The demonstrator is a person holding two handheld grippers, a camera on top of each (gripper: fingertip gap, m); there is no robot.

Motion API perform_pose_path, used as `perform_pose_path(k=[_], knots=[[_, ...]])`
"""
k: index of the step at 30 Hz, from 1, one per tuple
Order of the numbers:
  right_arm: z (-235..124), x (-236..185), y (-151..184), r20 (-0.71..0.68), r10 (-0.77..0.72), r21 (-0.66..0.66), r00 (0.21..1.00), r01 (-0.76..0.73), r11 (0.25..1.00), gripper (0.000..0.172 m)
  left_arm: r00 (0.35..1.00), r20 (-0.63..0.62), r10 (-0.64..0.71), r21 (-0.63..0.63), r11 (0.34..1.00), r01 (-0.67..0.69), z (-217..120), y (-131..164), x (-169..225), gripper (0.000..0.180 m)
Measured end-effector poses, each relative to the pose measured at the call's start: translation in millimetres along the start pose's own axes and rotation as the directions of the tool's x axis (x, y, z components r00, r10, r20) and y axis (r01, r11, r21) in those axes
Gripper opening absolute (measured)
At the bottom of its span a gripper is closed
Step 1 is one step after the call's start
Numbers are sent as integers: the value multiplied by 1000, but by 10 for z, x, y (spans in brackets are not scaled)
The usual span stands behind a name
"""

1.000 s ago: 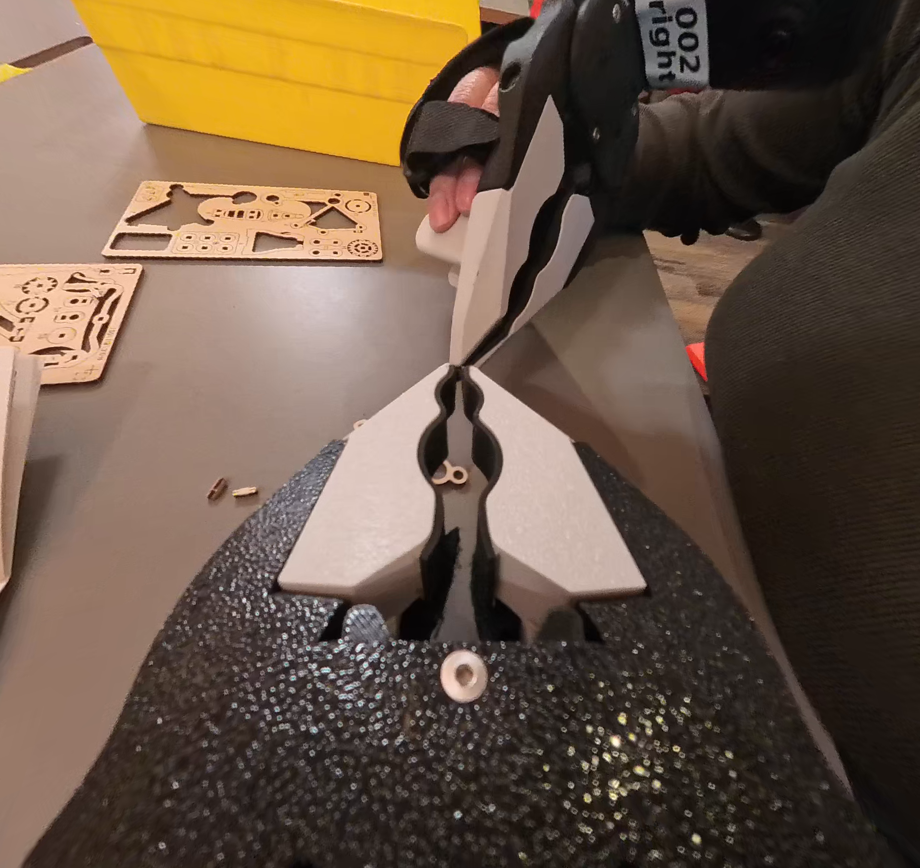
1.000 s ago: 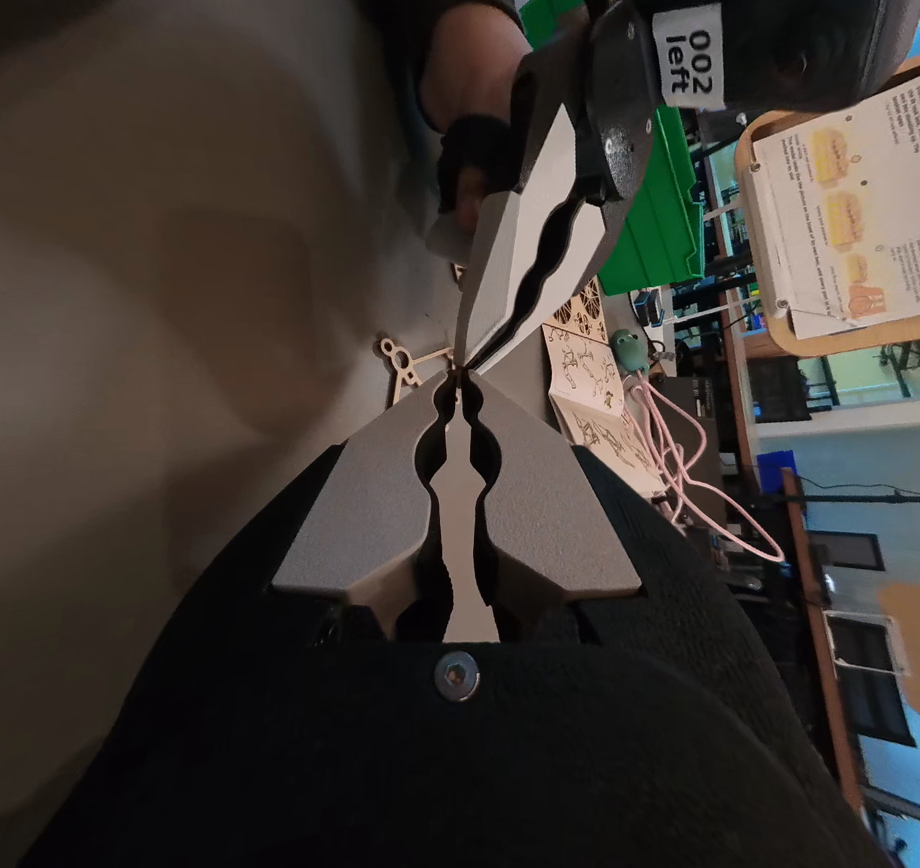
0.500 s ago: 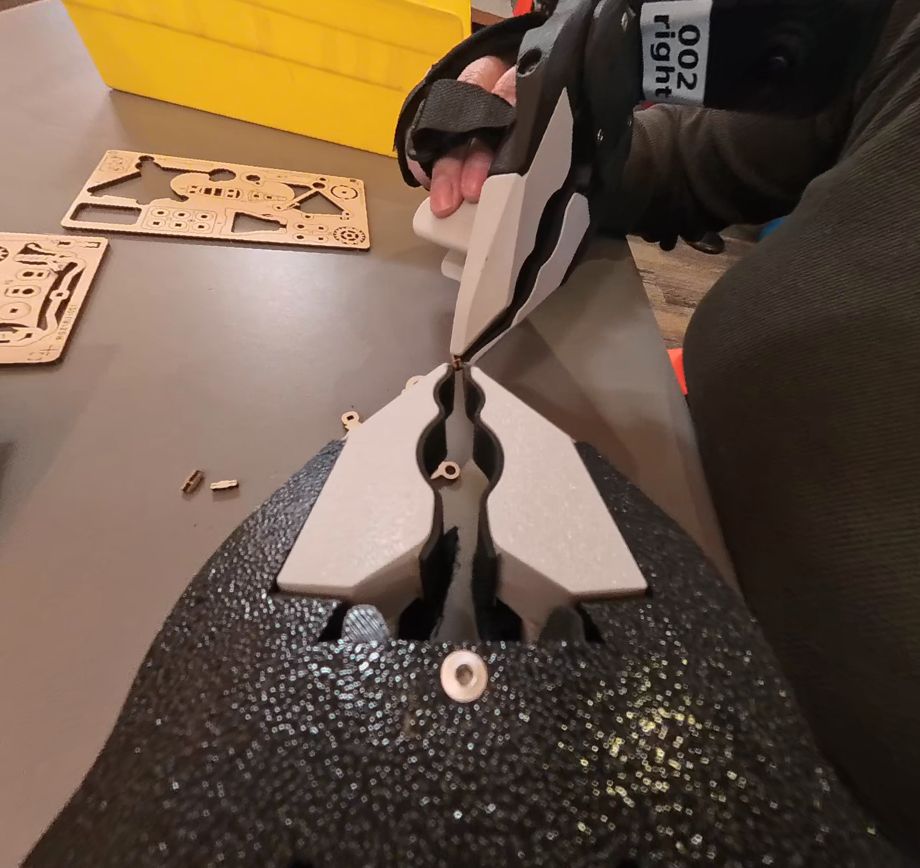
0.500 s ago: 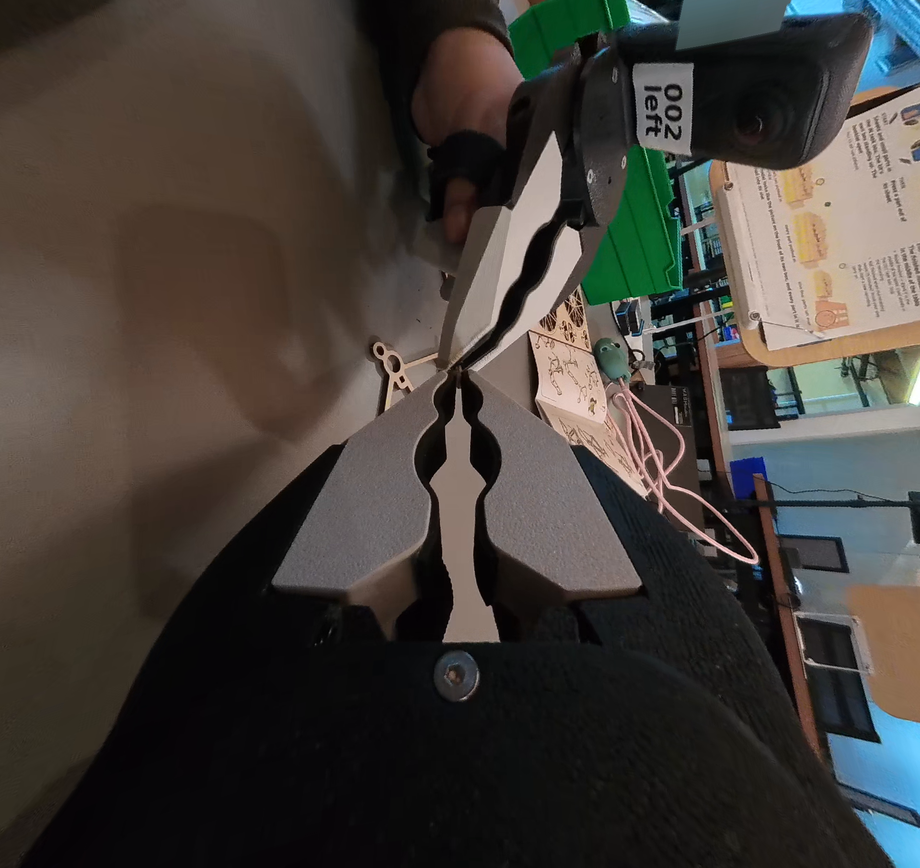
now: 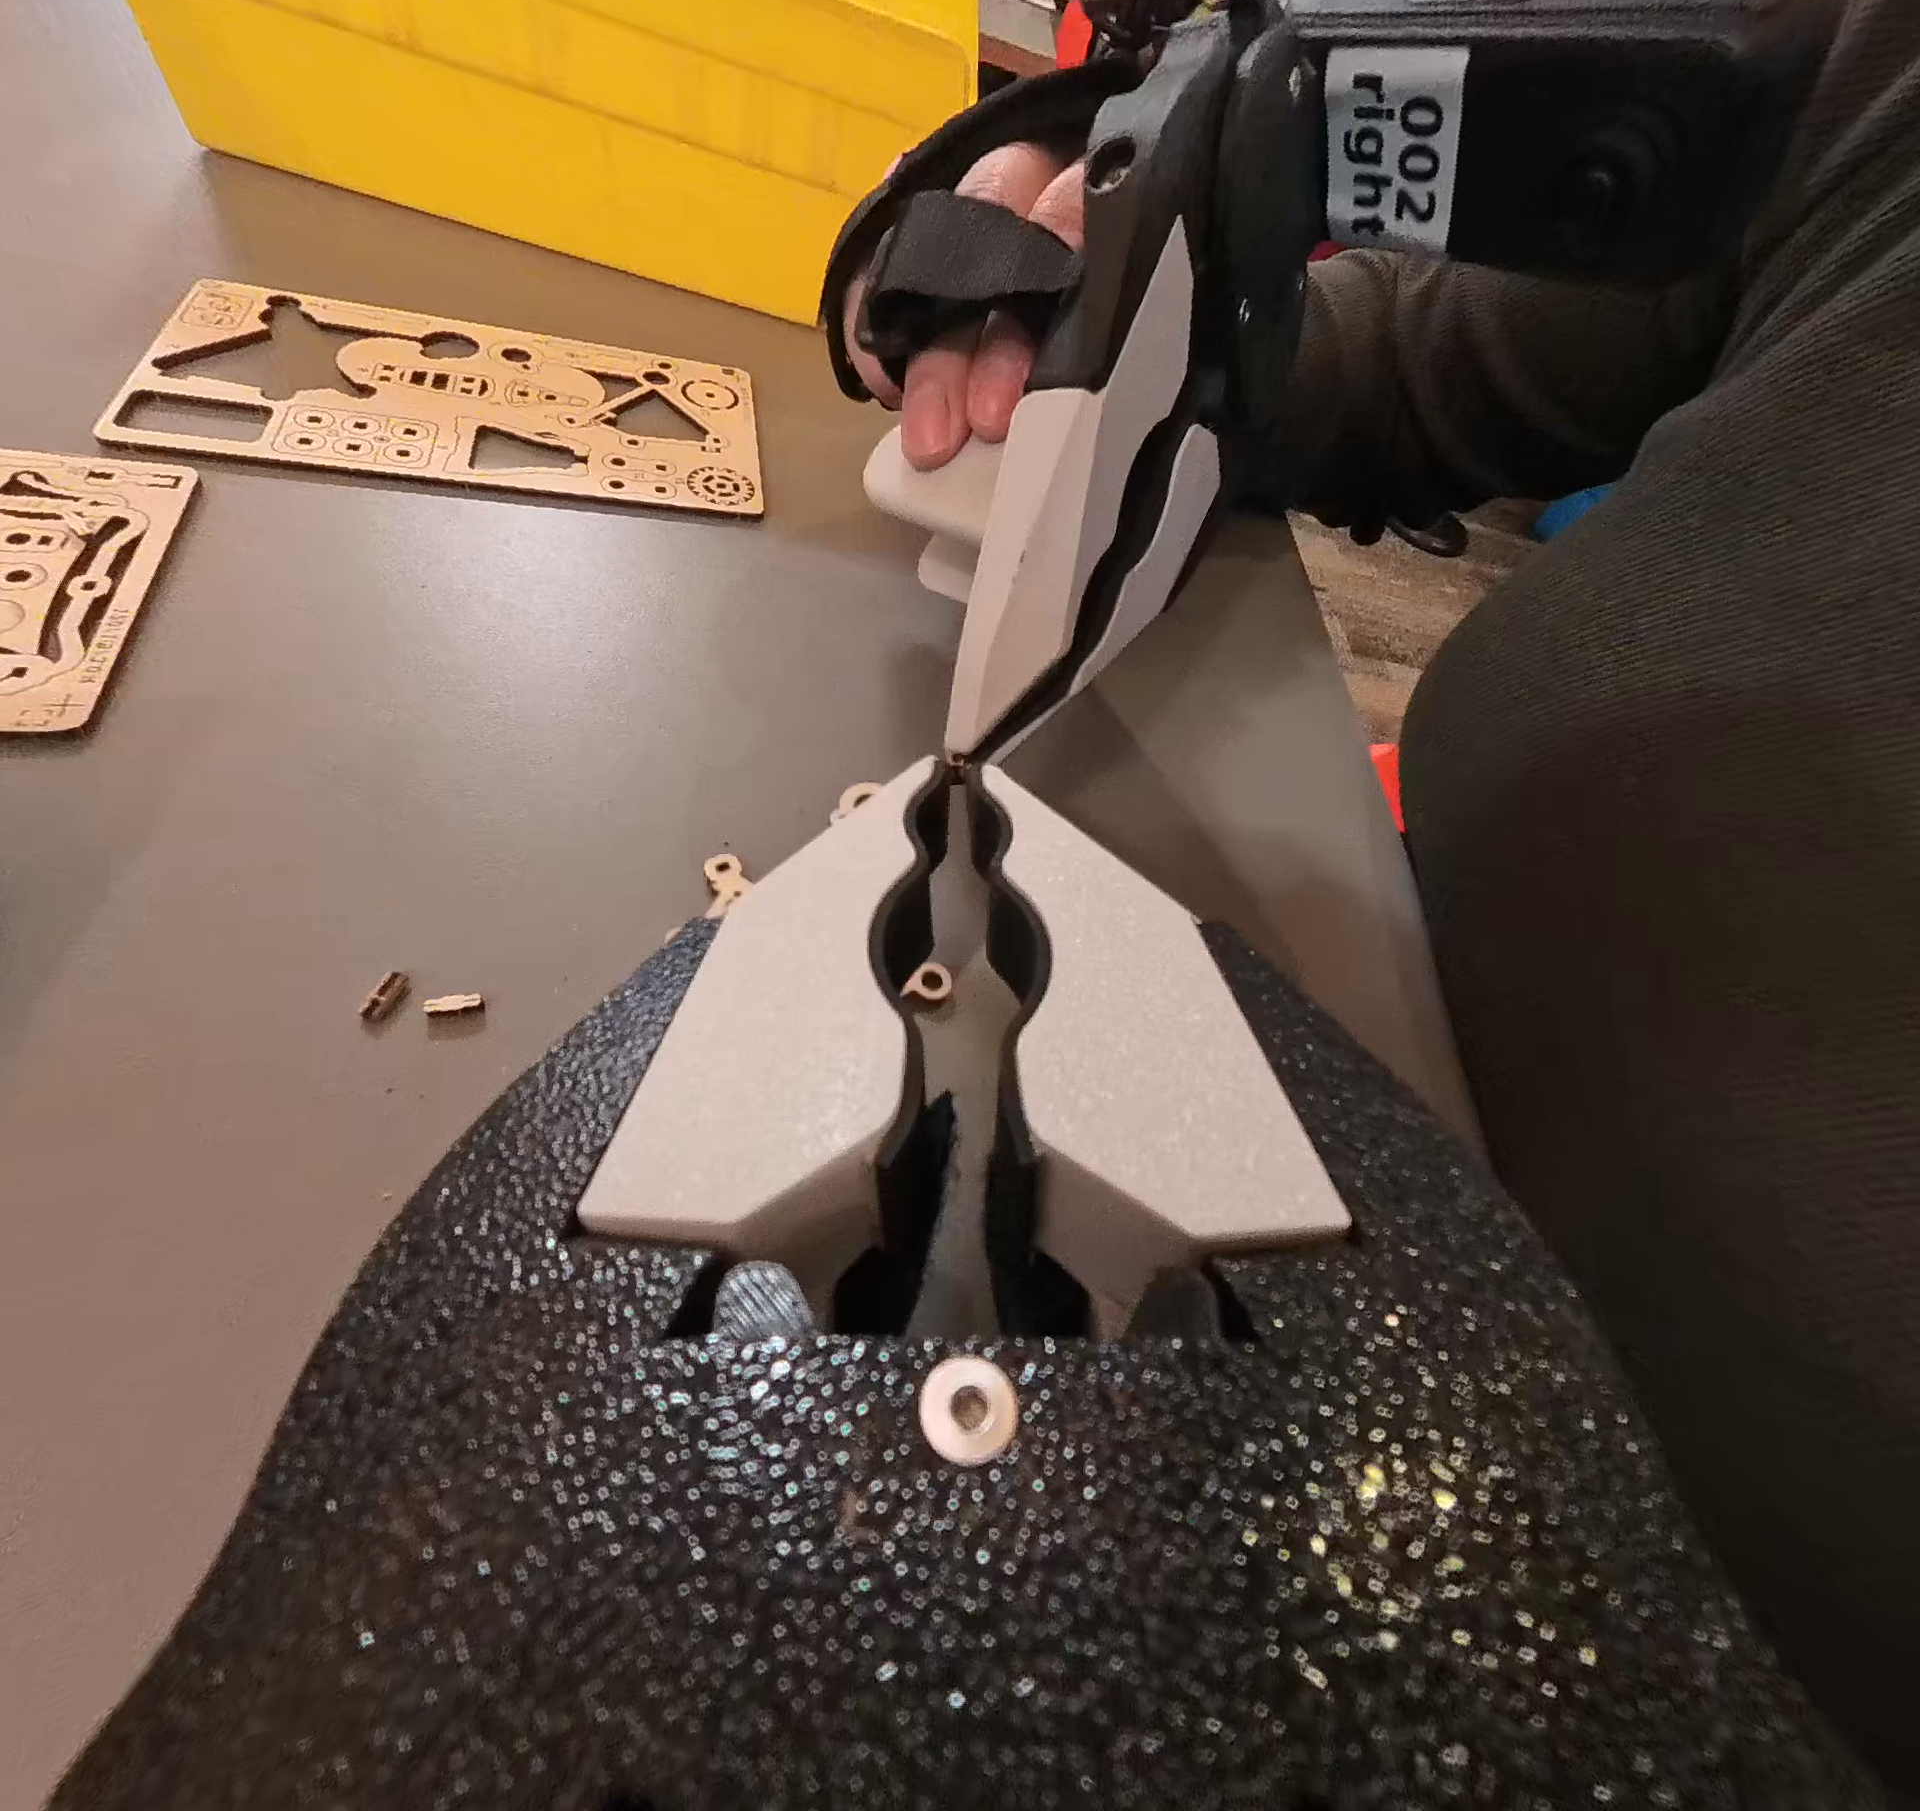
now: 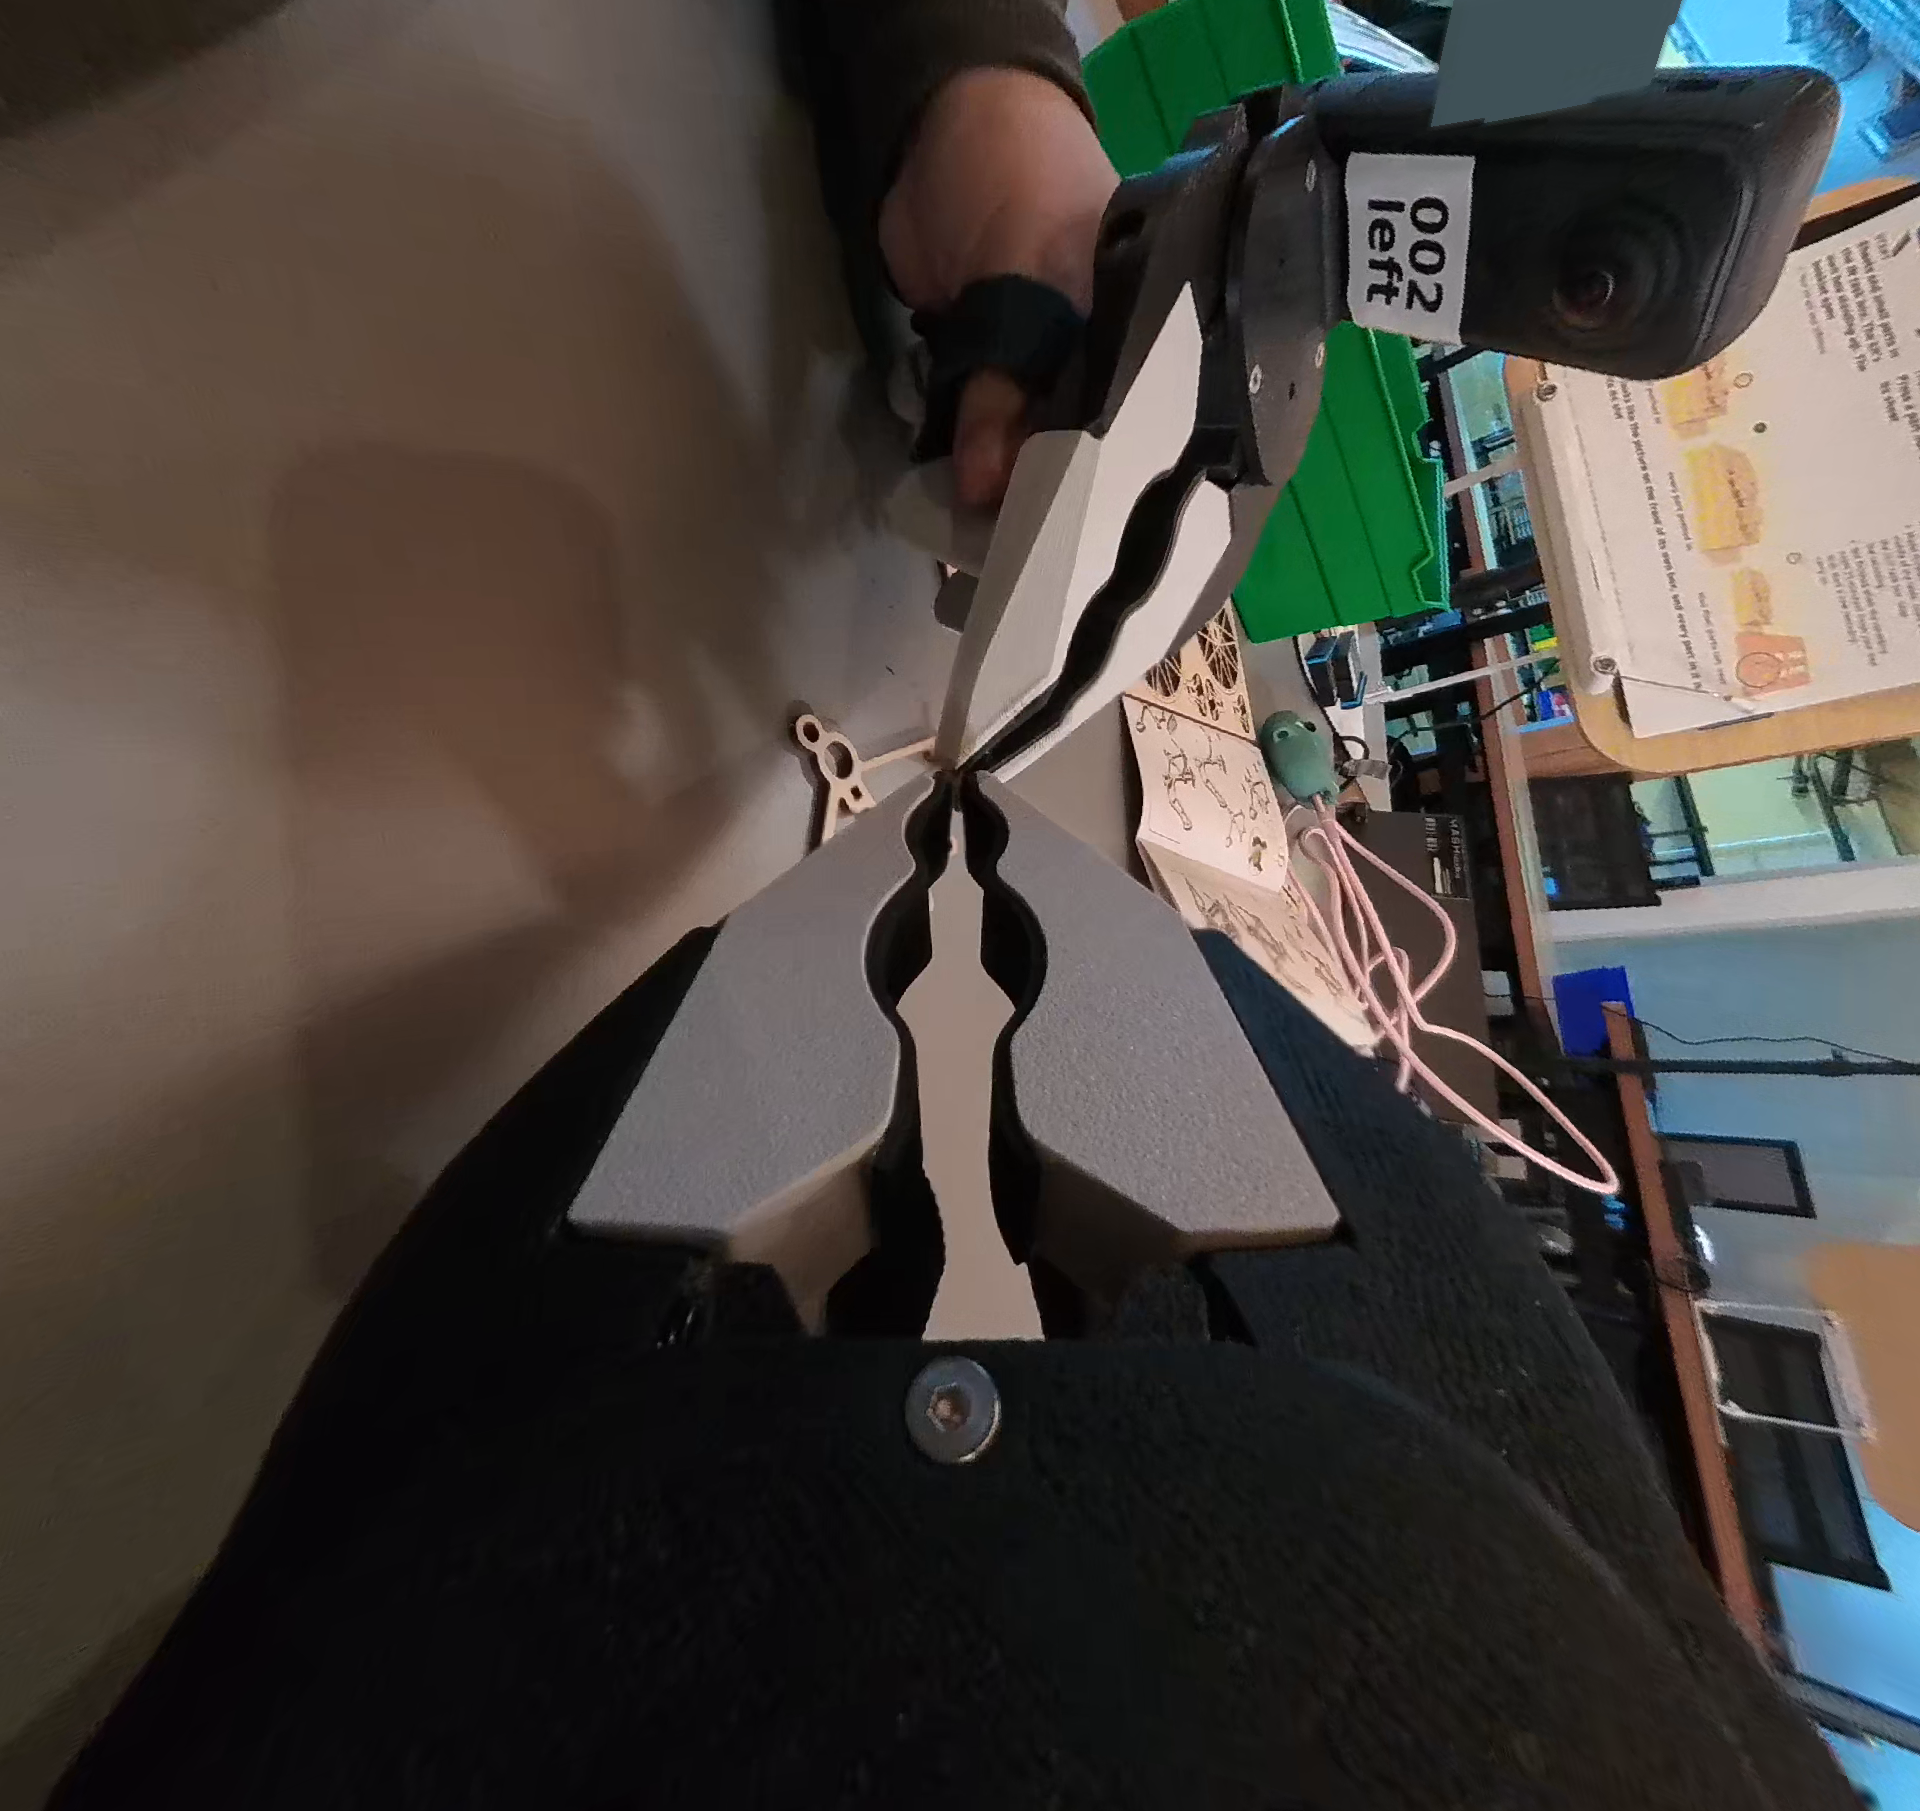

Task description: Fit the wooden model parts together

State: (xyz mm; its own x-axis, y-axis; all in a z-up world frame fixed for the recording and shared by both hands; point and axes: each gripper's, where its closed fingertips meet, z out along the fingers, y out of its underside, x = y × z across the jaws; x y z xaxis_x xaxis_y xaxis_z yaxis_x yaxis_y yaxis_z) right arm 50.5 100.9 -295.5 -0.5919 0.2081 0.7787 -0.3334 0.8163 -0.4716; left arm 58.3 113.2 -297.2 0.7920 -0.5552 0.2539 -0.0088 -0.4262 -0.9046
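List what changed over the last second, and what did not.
Little changed: seen from the left wrist, the wooden sheets and yellow bin drifted left and down. Left gripper and right gripper stayed shut, tips together over the table. Nothing taken or released.

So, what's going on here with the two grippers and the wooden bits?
A person holds a gripper in each hand over a table. Both are shut, tips meeting point to point. The left gripper seems to pinch a thin wooden part with a ring end. Whether the right gripper holds anything is too small to tell. Cut-out wooden sheets lie untouched on the table.
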Motion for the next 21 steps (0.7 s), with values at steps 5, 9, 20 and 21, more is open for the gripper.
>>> perform_pose_path(k=[5, 9, 20, 21], knots=[[-71, 110, -83, -4, 158, 107, 987, -156, 982, 7, 990, 46, 136, 59, 989, -138, -52, -102, 18, 0], [-204, 303, -128, 64, 437, 234, 897, -439, 867, 11, 931, 136, 339, 122, 927, -356, -109, -247, 88, 0], [-234, 259, -323, 257, 548, 324, 796, -605, 727, 7, 810, 239, 536, 159, 801, -577, -175, -384, 261, 0], [-235, 269, -325, 243, 542, 330, 805, -594, 734, 5, 811, 237, 534, 164, 801, -576, -175, -383, 265, 0]])
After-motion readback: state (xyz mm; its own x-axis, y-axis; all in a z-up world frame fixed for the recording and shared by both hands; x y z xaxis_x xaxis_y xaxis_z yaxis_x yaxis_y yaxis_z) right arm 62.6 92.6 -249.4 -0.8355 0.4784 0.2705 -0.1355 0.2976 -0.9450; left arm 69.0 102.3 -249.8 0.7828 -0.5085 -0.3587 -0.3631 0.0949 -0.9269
